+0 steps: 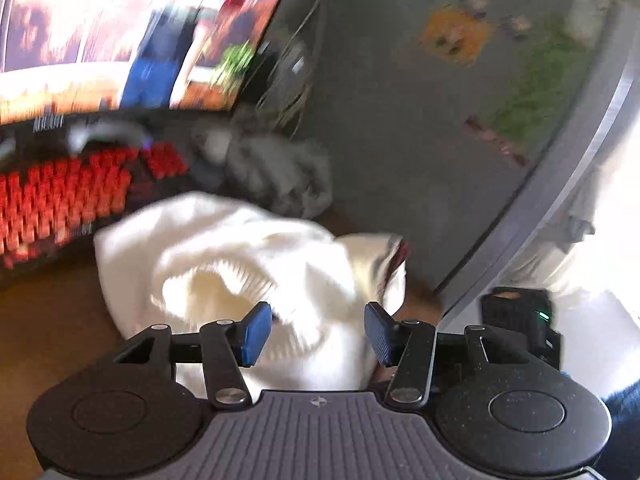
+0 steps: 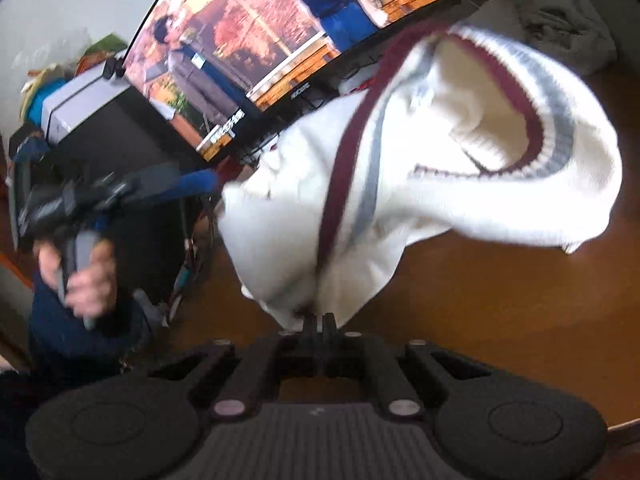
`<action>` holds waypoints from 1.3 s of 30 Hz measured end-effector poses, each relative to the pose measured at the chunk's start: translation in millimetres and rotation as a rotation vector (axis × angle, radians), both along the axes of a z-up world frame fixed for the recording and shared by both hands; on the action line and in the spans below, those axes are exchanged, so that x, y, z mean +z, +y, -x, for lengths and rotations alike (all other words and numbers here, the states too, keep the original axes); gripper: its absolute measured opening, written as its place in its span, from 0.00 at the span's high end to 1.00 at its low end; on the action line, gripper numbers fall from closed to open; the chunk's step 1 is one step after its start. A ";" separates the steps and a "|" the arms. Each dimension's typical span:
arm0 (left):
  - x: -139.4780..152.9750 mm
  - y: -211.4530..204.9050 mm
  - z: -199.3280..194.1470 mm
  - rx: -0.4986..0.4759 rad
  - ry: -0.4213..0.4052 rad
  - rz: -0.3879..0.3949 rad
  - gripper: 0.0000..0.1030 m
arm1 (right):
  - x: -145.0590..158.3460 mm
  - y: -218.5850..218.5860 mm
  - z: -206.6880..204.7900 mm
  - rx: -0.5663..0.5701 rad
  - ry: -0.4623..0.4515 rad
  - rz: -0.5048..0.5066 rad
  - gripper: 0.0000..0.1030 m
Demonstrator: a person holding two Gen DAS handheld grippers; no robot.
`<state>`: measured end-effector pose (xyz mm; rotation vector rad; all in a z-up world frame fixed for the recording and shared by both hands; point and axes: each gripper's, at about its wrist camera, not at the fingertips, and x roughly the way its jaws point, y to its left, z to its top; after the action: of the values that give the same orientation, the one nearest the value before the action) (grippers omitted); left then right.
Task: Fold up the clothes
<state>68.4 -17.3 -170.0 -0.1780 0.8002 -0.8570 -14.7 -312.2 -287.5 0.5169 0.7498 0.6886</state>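
While my right gripper point(image 2: 319, 322) pinches the white sweater point(image 2: 400, 168), its length runs away toward the monitor point(image 2: 256, 40); my left gripper point(image 1: 318, 334), nearer the sweater's bulk, gapes empty.

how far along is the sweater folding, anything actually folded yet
Nothing looks folded yet. The white sweater with maroon and grey trim is bunched, its neckline gaping open above the wooden desk. In hand: the right gripper is shut on the sweater's edge, lifting it, while the left gripper is open with cloth between its fingers, not yet pinched. Left: spread it flat and make the folds. A crumpled grey garment also waits by the keyboard.
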 end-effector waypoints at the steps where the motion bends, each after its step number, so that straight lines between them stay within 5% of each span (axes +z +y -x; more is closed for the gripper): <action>1: -2.5 -3.4 -9.0 0.003 0.048 -0.008 0.55 | -0.8 2.4 0.4 0.009 -0.003 0.007 0.99; 5: -6.1 -11.1 -41.2 -0.048 0.214 0.015 0.54 | 1.4 3.1 0.8 0.031 -0.018 -0.012 0.99; 9: -13.2 -21.8 -42.0 -0.112 0.298 -0.079 0.62 | 7.0 -10.0 5.5 0.008 -0.046 -0.044 0.98; 11: -18.5 -25.2 -26.1 -0.114 0.276 -0.130 0.79 | 9.7 -16.9 7.8 -0.005 -0.060 -0.049 0.98; 13: -20.9 -25.2 -8.6 -0.122 0.235 -0.140 0.82 | 14.4 -25.8 10.4 -0.010 -0.078 -0.043 0.95; 20: -35.5 -23.2 28.1 -0.099 0.167 -0.177 0.83 | 55.2 -43.4 23.1 0.055 -0.232 -0.005 0.94; 25: -43.0 -26.5 27.8 -0.088 0.172 -0.176 0.82 | 48.6 -46.3 9.8 -0.016 -0.179 0.041 0.75; 32: -42.8 -28.2 26.1 -0.087 0.164 -0.154 0.81 | 16.9 -37.1 -17.4 -0.008 -0.117 -0.124 0.75; 36: -41.4 -26.2 28.6 -0.083 0.148 -0.135 0.81 | 19.3 -27.6 -15.9 -0.018 -0.204 -0.145 0.96; 39: -37.6 -21.4 30.1 -0.091 0.145 -0.097 0.79 | 32.6 -28.4 -6.3 0.008 -0.322 -0.167 0.96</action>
<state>38.2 -38.7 -207.6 -0.1192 0.9895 -0.8962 -8.4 -340.6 -254.9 0.5382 0.3948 0.8233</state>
